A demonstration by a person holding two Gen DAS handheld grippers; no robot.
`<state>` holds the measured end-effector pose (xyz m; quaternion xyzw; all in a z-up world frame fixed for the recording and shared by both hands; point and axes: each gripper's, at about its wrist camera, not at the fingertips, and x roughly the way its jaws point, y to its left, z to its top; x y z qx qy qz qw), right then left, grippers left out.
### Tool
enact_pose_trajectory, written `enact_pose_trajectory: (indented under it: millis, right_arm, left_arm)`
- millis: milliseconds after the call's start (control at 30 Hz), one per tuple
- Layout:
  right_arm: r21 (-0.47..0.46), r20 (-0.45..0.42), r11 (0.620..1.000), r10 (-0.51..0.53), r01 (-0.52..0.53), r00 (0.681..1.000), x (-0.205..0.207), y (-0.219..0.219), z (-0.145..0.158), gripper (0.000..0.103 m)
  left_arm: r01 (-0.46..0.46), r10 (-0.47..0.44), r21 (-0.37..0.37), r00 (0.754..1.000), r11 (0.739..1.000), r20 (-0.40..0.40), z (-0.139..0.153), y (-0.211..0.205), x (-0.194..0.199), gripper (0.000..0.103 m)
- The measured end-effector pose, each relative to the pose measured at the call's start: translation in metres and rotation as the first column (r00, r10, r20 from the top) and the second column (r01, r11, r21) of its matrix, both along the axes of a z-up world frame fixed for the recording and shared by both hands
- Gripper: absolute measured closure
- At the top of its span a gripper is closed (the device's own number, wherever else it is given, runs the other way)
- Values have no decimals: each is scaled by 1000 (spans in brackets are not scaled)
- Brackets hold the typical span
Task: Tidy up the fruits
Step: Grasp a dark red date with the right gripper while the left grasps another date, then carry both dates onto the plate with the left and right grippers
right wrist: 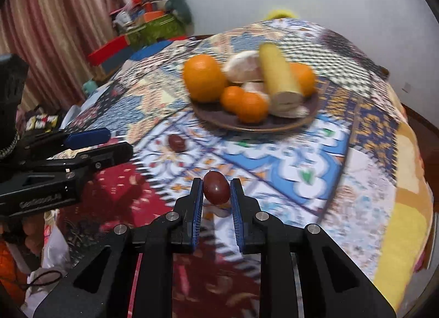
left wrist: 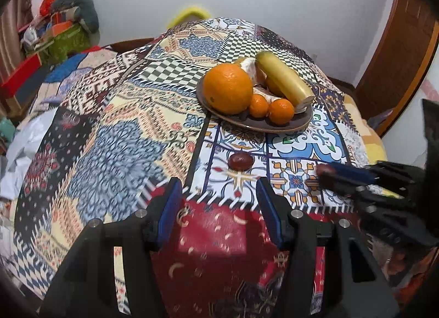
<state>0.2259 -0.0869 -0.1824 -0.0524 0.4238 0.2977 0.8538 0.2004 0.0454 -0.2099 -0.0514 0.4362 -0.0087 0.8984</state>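
A brown plate (left wrist: 299, 123) (right wrist: 208, 114) on the patterned tablecloth holds a big orange (left wrist: 229, 88) (right wrist: 203, 77), two small mandarins (left wrist: 281, 111) (right wrist: 251, 108), peeled citrus pieces (right wrist: 244, 66) and a half-peeled banana (left wrist: 282, 77) (right wrist: 279, 76). A small dark red fruit (left wrist: 241, 161) (right wrist: 176, 143) lies on the cloth in front of the plate. My left gripper (left wrist: 219, 189) (right wrist: 109, 139) is open and empty, just short of that fruit. My right gripper (right wrist: 216, 189) (left wrist: 325, 173) is shut on a second dark red fruit (right wrist: 216, 187), held above the cloth.
The table (left wrist: 109, 131) drops off at its rounded edges. Boxes and clutter (left wrist: 55, 35) (right wrist: 148, 24) stand at the far left by a curtain (right wrist: 41, 29). A wooden door (left wrist: 397, 51) is at the right. A yellow chair back (left wrist: 189, 14) shows behind the table.
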Motion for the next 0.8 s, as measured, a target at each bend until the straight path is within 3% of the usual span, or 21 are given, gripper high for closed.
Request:
enact_pose_trajectory:
  millis: [233, 500, 633, 800]
  right_arm:
    - [11, 17, 996, -84, 84, 996, 13, -35, 5, 85]
    - [45, 28, 994, -105, 104, 994, 23, -46, 10, 85]
    - [56, 30, 993, -103, 102, 994, 27, -46, 11, 85]
    - [64, 38, 993, -99, 96, 994, 31, -44, 14, 85]
  left_arm:
    - [29, -30, -10, 999, 1000, -25, -12, -13, 24, 48]
    - [51, -53, -30, 996, 998, -71, -27, -20, 46, 61]
    - [27, -30, -34, 997, 999, -74, -31, -18, 50, 74]
    - [29, -30, -32, 998, 999, -58, -29, -17, 48, 77]
